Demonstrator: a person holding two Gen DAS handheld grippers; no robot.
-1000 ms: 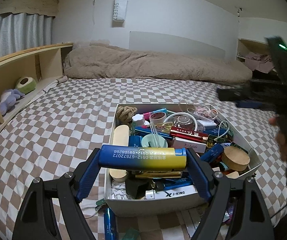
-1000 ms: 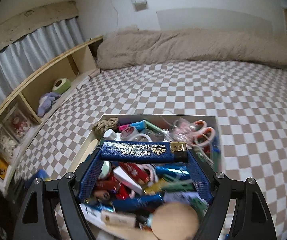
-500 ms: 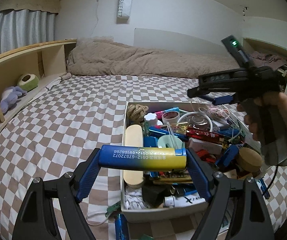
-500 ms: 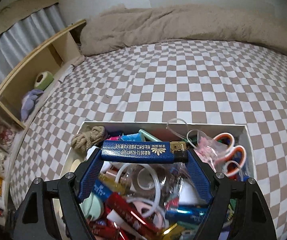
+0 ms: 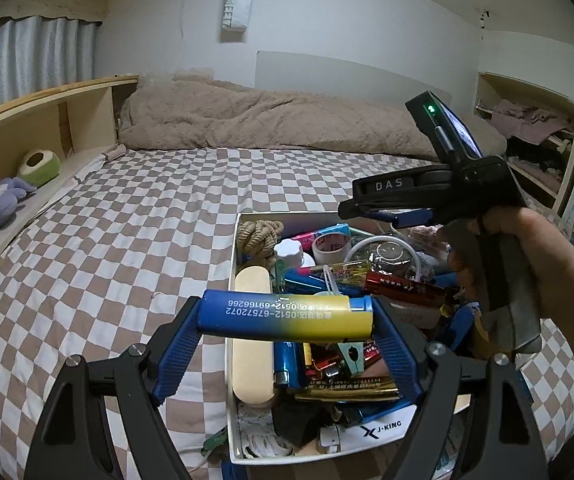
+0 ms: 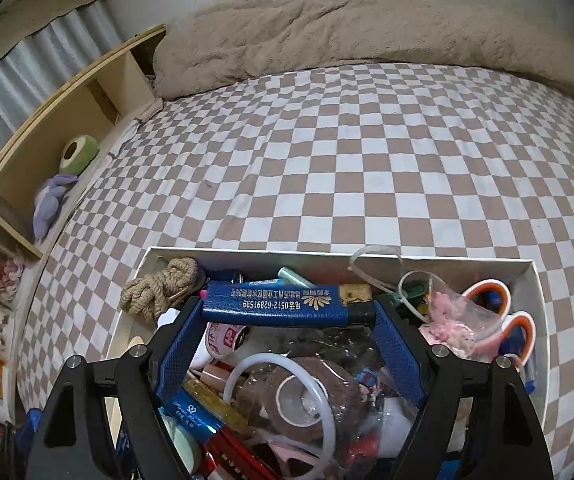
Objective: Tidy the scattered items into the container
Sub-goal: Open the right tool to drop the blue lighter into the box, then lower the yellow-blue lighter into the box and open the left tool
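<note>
The blue-and-yellow plastic lighter [image 5: 285, 317] lies crosswise between the blue pads of the left hand-held gripper [image 5: 285, 322], clamped end to end, its long axis level and running left to right, blue end left, metal-capped head right. It hangs over the near-left part of the white rectangular cardboard box [image 5: 234, 264], which sits on the brown-and-white checked bed [image 5: 127, 216] and is crammed with small items. The dark blue plastic lighter with white print and a gold emblem [image 6: 283, 304] is held the same way by the right hand-held gripper [image 6: 287, 314], endwise between the pads, black head to the right, above the far half of that box.

Both lighters look light, stiff and smooth-skinned. Gripped by the ends, each could pivot or slip out if the pads ease unevenly; a hold across the flat middle would probably be steadier. Neither seems fragile, so letting go low over the pile should do.

A person's hand [image 5: 527, 264] holds the right tool's handle beside the box.
</note>
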